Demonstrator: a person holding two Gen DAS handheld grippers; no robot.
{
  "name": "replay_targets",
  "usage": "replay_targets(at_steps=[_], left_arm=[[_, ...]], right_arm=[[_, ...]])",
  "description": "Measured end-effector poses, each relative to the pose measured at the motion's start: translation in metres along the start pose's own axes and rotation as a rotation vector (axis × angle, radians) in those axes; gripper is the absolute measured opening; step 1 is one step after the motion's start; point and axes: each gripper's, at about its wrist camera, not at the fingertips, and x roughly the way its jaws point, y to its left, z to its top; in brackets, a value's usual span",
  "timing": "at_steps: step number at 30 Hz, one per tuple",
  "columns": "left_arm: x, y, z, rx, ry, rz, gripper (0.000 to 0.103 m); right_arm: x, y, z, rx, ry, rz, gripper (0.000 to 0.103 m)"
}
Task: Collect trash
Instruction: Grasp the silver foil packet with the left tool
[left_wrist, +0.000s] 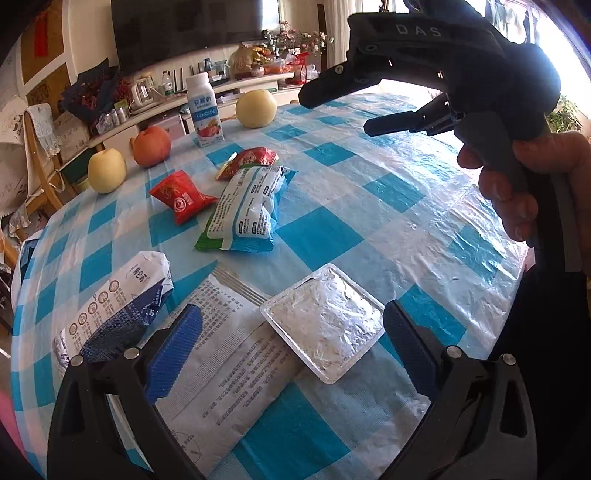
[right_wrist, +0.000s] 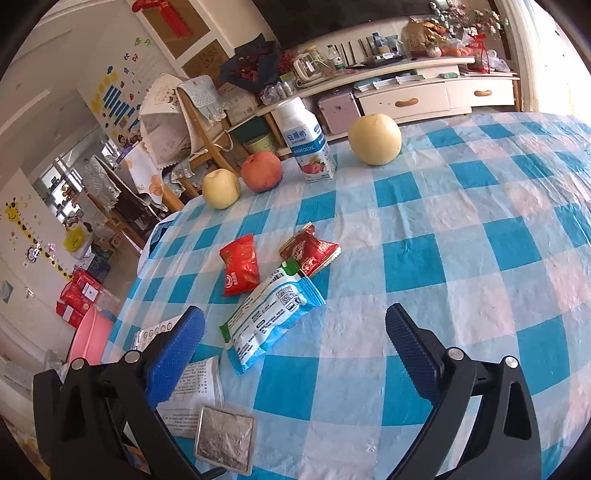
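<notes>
Wrappers lie scattered on a blue-and-white checked tablecloth (left_wrist: 388, 192). My left gripper (left_wrist: 291, 350) is open low over the near edge, with a silver foil tray (left_wrist: 325, 321) and a flat white printed packet (left_wrist: 229, 362) between its fingers. A crumpled white-and-navy bag (left_wrist: 114, 310) lies to its left. Farther off are a blue-and-white wrapper (left_wrist: 247, 210) and two red wrappers (left_wrist: 181, 195) (left_wrist: 251, 160). My right gripper (right_wrist: 295, 350) hangs open above the cloth and holds nothing. The blue-and-white wrapper (right_wrist: 269, 321) sits just ahead of it, the foil tray (right_wrist: 225, 439) to its lower left.
At the table's far side stand a yoghurt bottle (right_wrist: 308, 144), a large pear (right_wrist: 375, 138), an apple (right_wrist: 261, 170) and a small pear (right_wrist: 221, 188). A wooden chair (right_wrist: 199, 122) stands beyond the edge. A pink bin (right_wrist: 90, 339) is on the floor at left.
</notes>
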Motion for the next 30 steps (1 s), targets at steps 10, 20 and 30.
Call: replay_targets(at_steps=[10,20,30], left_arm=[[0.018,-0.040,0.006,-0.031,0.032,0.062,0.099],[0.031,-0.045,0.017,-0.181,0.036,0.153,0.086],[0.035,-0.040,0.020,-0.238,-0.003,0.142,0.064]], right_arm=[[0.039,-0.009,0.019,0.002,0.050,-0.013,0.097],[0.085,0.005,0.033,-0.173,0.076,-0.112,0.097],[0.122,0.013,0.042,-0.347,0.128,-0.183,0.097]])
